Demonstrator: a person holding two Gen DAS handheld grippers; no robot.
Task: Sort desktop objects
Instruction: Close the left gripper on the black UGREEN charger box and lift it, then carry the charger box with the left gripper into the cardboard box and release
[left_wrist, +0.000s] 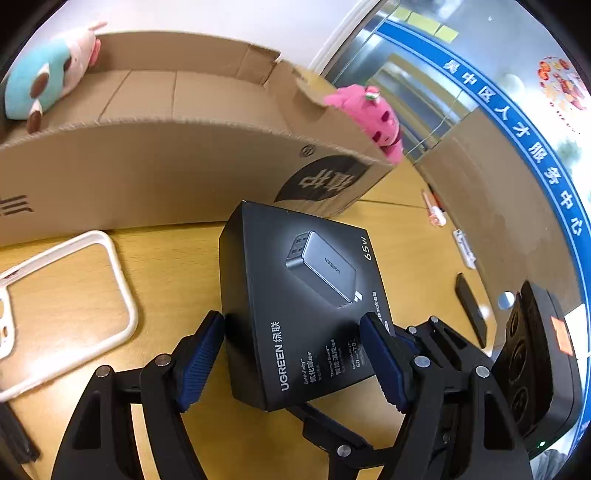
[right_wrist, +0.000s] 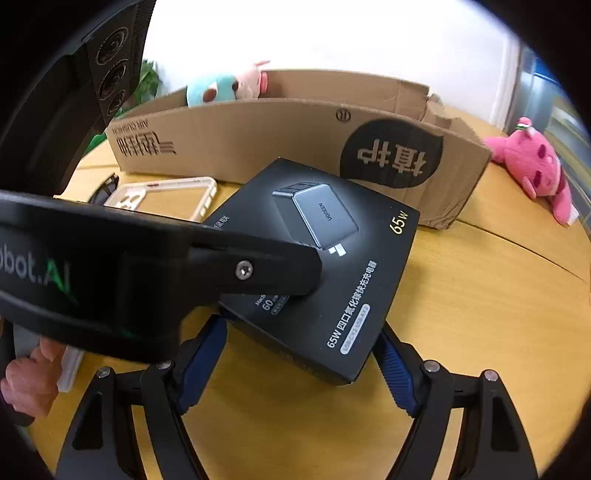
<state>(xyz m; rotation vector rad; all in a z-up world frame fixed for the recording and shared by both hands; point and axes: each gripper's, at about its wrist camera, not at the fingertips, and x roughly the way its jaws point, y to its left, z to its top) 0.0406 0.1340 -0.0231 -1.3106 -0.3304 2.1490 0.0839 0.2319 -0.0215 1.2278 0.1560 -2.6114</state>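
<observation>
Gripping the black charger box (left_wrist: 295, 295) from two sides, that's where I am: my left gripper (left_wrist: 291, 354) has its ribbed blue pads pressed on the box's near corner, and my right gripper (right_wrist: 303, 354) straddles the opposite near edge, jaws about as wide as the box and seemingly pressed on its sides, though the contact is half hidden under the box. The box sits on the wooden table (left_wrist: 184, 266), just in front of the cardboard box (left_wrist: 147, 173), tilted a little rather than lying flat, I judge.

Progress, as I read it: one blue-and-pink plush (left_wrist: 48, 74) already lies on the carton's far rim or inside it; I can't tell which. The charger box is in hand. Left to sort: the phone case (left_wrist: 66, 306), the pink plush (right_wrist: 532, 166) beside the carton's end, and small pens near the far edge.

Surfaces now: the charger box is matte, sharp-edged card, slick-looking. The carton is corrugated, torn at one corner. The case is a clear, rounded frame. The plush toys are soft and fuzzy.
</observation>
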